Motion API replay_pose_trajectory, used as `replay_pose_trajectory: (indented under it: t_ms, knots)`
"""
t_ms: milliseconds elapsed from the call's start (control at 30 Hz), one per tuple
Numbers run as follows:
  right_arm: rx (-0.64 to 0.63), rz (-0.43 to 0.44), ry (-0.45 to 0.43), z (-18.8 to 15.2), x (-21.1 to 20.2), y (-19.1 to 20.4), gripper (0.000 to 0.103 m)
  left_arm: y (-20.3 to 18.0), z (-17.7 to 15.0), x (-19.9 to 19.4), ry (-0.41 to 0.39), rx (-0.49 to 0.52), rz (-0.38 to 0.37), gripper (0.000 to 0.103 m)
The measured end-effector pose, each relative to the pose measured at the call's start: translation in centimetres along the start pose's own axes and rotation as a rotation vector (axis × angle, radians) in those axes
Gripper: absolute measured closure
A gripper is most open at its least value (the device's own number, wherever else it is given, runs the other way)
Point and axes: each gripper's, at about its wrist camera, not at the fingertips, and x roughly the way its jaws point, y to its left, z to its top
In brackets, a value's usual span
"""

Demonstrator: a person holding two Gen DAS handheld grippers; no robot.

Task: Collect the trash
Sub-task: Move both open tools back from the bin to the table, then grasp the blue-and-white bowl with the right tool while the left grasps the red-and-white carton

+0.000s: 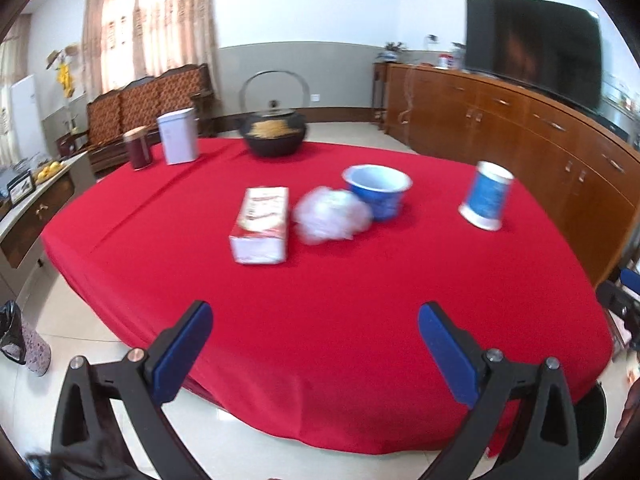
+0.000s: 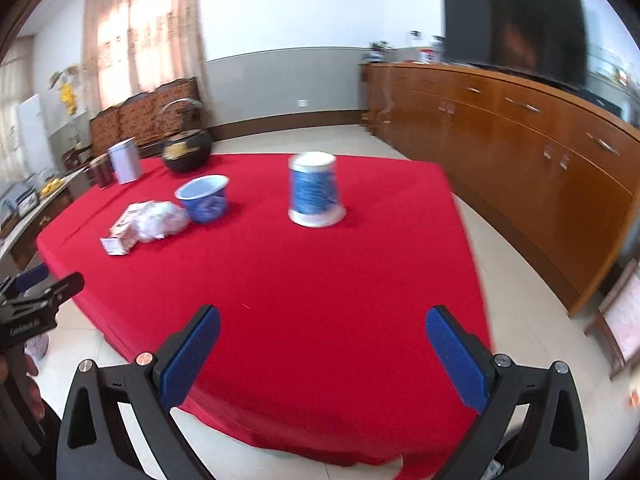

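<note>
Two grippers, left gripper (image 1: pixel 316 344) and right gripper (image 2: pixel 322 346), each low in its own frame with blue-padded fingers (image 1: pixel 182 354) spread wide apart, nothing between them. Hovering over the near edge of one red-covered table (image 1: pixel 320 300), above the cloth.

On the cloth, counted: one crumpled white plastic wad (image 1: pixel 332 216), one red-and-white carton (image 1: pixel 262 224) lying flat, one blue bowl (image 1: pixel 378 190), one blue-and-white cylindrical cup (image 1: pixel 486 196), one black kettle (image 1: pixel 274 130) with a hoop handle, one white tin (image 1: pixel 178 136), one dark red jar (image 1: pixel 138 148).

Wad at frame center in the left wrist view, well apart from the left fingertips, up and beyond them; just beside the carton on its left and touching or nearly touching the bowl on its right. In the right wrist view, wad (image 2: pixel 160 220) in the middle left, far from the right gripper and off to its left.

Bowl upright, interior pale; contents too blurred to tell. Cup upright, top not readable. Tin and jar lidded, upper left of the frame.
</note>
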Motion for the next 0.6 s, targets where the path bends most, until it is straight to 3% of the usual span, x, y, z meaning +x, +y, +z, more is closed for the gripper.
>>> replay_pose_trajectory:
  t_ms: [67, 467, 600]
  knots:
    - [-0.032, 0.025, 0.009, 1.0, 1.5, 1.7, 0.0, 1.2, 0.8, 0.9, -0.01, 0.0, 0.035, 0.0]
    - [-0.173, 0.124, 0.079, 5.6, 9.8, 9.7, 0.0, 4.8, 2.5, 6.4, 0.048, -0.046, 0.045, 0.0]
    - [-0.203, 0.135, 0.109, 6.9, 12.6, 11.2, 0.0, 4.8, 3.2, 7.9, 0.058, -0.02, 0.035, 0.008]
